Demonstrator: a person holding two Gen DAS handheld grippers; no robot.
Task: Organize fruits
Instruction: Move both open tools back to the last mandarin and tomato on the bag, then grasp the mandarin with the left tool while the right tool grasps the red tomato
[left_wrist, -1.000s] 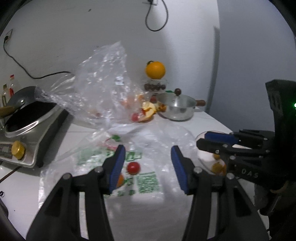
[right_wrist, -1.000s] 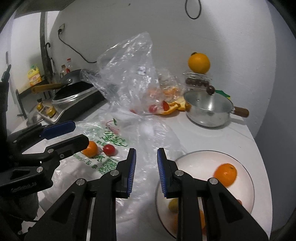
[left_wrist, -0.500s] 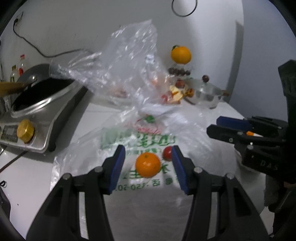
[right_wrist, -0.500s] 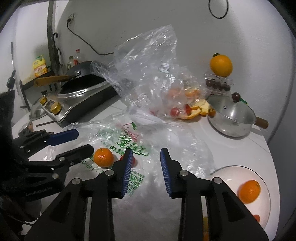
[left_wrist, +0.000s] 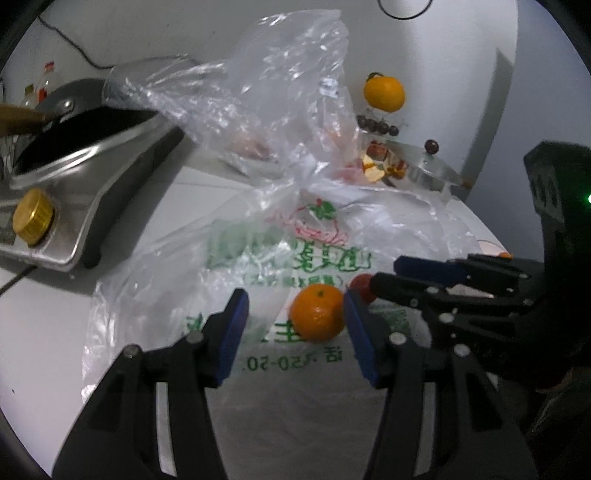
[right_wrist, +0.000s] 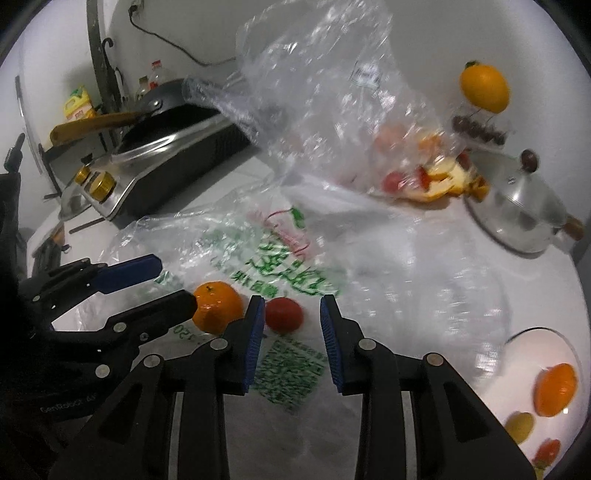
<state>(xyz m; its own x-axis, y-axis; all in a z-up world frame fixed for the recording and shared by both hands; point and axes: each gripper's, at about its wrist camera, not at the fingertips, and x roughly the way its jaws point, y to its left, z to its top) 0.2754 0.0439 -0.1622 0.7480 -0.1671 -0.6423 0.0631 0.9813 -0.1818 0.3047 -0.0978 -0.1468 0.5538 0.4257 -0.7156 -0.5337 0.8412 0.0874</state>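
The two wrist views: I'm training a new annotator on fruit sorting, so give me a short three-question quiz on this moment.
1. True or false: the left gripper is clamped on the small orange.
2. Which fruit lies ahead of the right gripper, between its fingers? A) red tomato B) the large orange on the stand C) a grape
3. Fill in: the small orange and the tomato lie on a printed plastic ___.

Key: 1 false, both pads stand clear of it. 2 A. 3 bag.
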